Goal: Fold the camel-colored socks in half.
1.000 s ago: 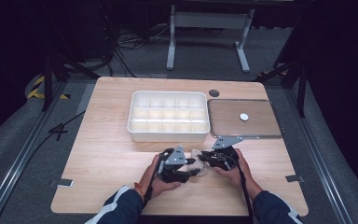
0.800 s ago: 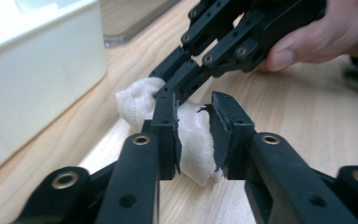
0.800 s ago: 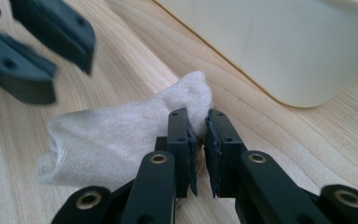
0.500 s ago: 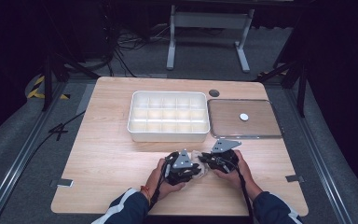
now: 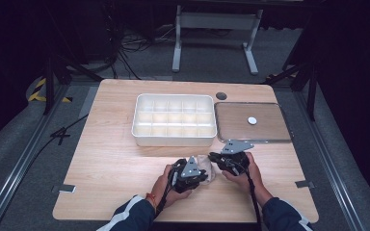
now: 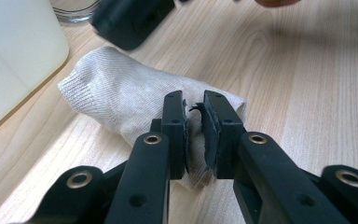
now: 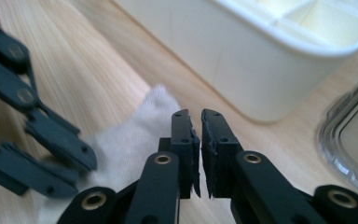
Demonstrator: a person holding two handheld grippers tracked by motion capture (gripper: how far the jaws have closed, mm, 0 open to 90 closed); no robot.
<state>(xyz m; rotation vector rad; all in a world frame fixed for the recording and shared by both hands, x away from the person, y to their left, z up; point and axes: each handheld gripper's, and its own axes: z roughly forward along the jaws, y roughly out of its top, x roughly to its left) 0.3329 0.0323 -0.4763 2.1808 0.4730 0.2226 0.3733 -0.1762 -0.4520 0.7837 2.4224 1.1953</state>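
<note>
Wooden table [image 5: 106, 159]: both grippers' jaws nearly closed over sock [image 6: 121, 100], beside tray [image 5: 173, 120].

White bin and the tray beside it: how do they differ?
The bin is white, deep and split into a grid of compartments; the tray is flat, undivided, with a brown floor and a clear rim. The bin's compartments look empty; the tray holds one small white disc. Both are rectangular, side by side on the table.

Left gripper [image 5: 203, 174] has slid nearer the right gripper [image 5: 213, 157].
</note>
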